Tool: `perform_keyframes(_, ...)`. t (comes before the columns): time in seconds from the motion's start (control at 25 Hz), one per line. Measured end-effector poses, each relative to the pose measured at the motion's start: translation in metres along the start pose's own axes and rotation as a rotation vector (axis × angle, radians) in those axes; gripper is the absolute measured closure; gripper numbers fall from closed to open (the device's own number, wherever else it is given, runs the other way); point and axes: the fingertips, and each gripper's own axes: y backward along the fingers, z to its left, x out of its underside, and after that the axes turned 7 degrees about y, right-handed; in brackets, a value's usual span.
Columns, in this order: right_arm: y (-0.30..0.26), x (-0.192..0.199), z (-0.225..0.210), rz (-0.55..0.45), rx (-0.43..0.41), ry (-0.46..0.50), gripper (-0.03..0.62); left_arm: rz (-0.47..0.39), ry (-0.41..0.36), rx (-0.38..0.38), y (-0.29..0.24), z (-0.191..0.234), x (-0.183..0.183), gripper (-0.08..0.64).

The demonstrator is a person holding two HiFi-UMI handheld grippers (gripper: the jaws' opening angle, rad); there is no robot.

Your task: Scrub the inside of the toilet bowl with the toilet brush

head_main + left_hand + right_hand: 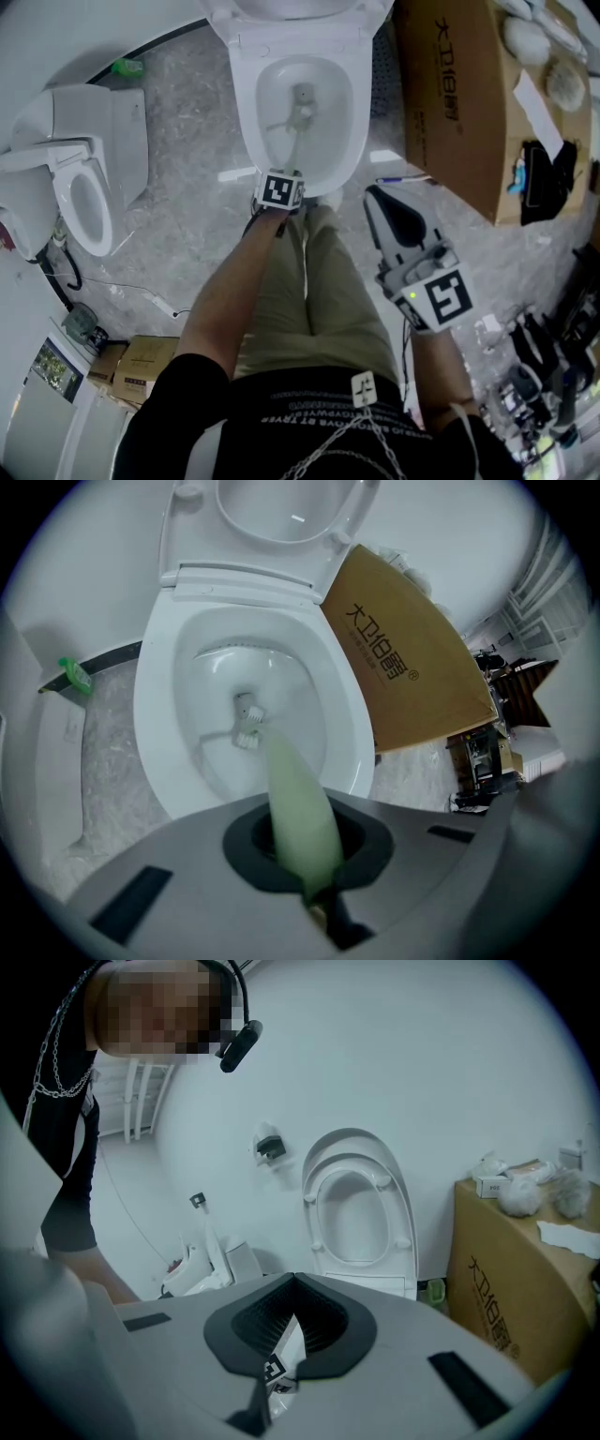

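Speckled floor [178, 202] surrounds the toilet bowl [246, 112]; our left gripper [307, 853] clamps the toilet brush [296, 794] handle (bristle head down inside the bowl), while we hold our right gripper [291, 1330] closed, empty.

Toilet bowl [246, 131]: white, oval; seat and lid raised.
Toilet brush [298, 803]: 1 pale green handle slanting down into the bowl.
Brush head [248, 726]: grey with white bristles, low in the bowl near its bottom.
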Motion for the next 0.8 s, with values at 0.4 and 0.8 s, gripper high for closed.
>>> perform_keyframes(0.4,0.004,-0.001,0.010,-0.006,-0.014,0.010,0.589,-0.050,0.023,-0.056,0.013,0.018,-0.018,0.560)
perform_keyframes(0.8,0.033,-0.026,0.021,-0.056,-0.001,0.040,0.589,-0.209,-0.112,-0.030,0.053,0.012,-0.046,0.559)
